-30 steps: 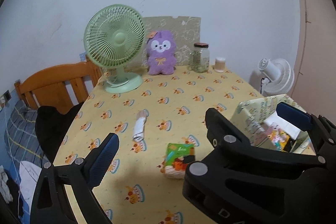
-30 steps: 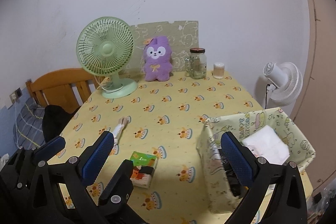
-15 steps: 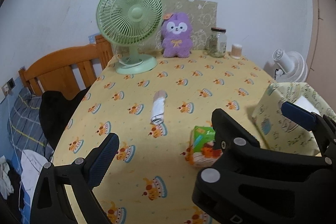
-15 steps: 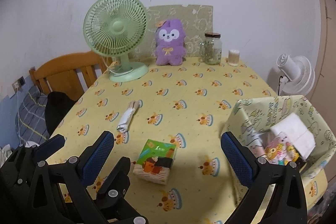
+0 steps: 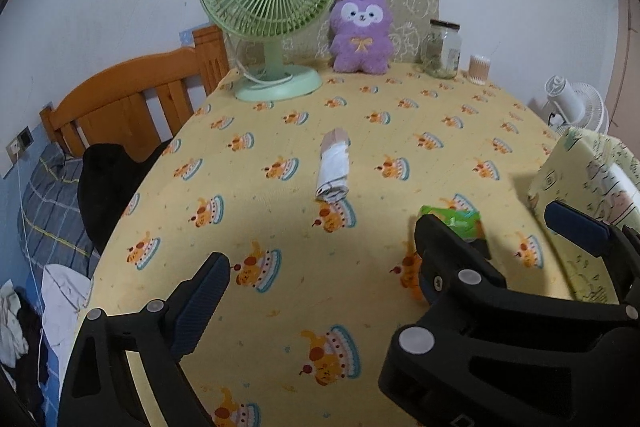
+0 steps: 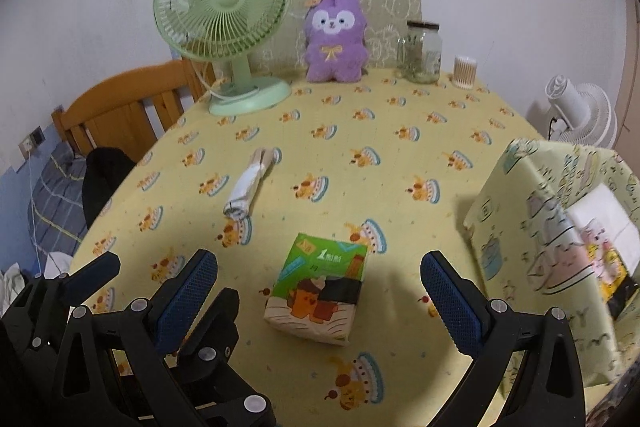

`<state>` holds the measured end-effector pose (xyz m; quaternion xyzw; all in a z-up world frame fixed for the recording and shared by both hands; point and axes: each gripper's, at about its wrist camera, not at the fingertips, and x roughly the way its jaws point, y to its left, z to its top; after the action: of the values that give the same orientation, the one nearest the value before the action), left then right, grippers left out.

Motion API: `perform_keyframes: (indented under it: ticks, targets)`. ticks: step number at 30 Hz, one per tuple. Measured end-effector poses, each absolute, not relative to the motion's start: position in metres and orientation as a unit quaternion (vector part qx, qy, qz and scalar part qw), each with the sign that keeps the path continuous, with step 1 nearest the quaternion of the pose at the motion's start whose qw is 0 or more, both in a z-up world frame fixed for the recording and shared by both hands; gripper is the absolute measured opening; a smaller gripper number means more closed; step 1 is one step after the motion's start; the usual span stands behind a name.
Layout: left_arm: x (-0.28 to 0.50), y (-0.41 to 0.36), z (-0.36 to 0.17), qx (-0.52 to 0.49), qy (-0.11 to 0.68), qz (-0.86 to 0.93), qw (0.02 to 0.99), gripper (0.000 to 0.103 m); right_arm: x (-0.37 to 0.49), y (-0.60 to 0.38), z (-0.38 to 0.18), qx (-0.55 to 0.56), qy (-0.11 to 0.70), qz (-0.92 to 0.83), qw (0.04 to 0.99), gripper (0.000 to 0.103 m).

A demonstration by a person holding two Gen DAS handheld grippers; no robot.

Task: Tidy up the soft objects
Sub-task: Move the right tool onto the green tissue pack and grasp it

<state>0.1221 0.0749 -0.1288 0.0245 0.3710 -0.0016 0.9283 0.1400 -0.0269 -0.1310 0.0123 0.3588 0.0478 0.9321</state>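
1. The right gripper (image 6: 318, 287) is held wide open and empty, its blue pads straddling the green-and-orange soft tissue pack (image 6: 318, 283) at lower centre of its view, apparently lined up for a pickup.
2. The left gripper (image 5: 384, 267) is likewise spread wide with nothing gripped.
3. One yellow printed fabric basket (image 6: 516, 211) sits at the right edge, some items already inside, probably the destination.
4. One rolled white cloth (image 6: 248, 187), one purple plush toy (image 6: 335, 39) and one tissue pack are counted on the yellow tablecloth (image 6: 360, 131).
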Motion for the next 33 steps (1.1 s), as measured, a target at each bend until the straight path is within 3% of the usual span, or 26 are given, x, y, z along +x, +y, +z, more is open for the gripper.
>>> perform_keyframes:
  ticks: [6,16,26,33]
  targets:
    - [0.132,0.077,-0.143,0.021,0.39,-0.002,0.92,0.091,0.148,-0.024,-0.145,0.009,0.372,0.036,0.927,0.102]
    - [0.141,0.076,-0.156,0.019,0.411,-0.008,0.911,0.09,0.162,-0.024,-0.163,0.007,0.411,0.044,0.911,0.088]
    - [0.145,0.073,-0.162,0.023,0.427,-0.004,0.904,0.089,0.169,-0.025,-0.171,-0.001,0.436,0.047,0.899,0.061]
    - [0.147,0.069,-0.157,0.026,0.425,-0.006,0.905,0.089,0.17,-0.03,-0.167,0.001,0.434,0.054,0.899,0.056]
